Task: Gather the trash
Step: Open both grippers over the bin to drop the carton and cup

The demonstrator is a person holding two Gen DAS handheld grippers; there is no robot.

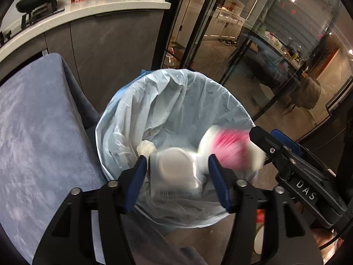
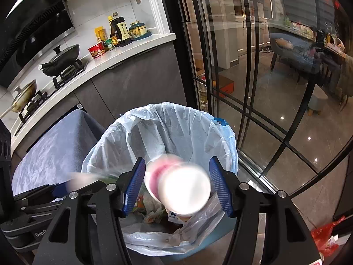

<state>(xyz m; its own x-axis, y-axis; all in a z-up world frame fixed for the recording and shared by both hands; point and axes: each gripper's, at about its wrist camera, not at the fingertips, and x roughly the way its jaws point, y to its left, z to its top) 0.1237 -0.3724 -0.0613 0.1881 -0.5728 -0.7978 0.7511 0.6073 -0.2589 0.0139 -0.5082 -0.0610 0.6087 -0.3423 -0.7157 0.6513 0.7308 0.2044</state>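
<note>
1. At the far left stands a chair with a grey-blue cover, in front of the kitchen counter.
2. Just beside the chair is the trash bin, lined with a pale blue plastic bag. Both grippers hang above its mouth and point down into it.
3. The left gripper has its jaws about half wide. A clear plastic container is between them, smeared by blur while the jaws look sharp; the pads do not seem to press on it.
4. To its right, a white cup with a pink band is between the jaws of the right gripper, also blurred and over the bin. These jaws are about half wide too, with a thin gap at each side.
5. Below the cup, crumpled wrappers lie in the bin.
6. At the right is a glass door, and a red bag lies on the floor.
</note>
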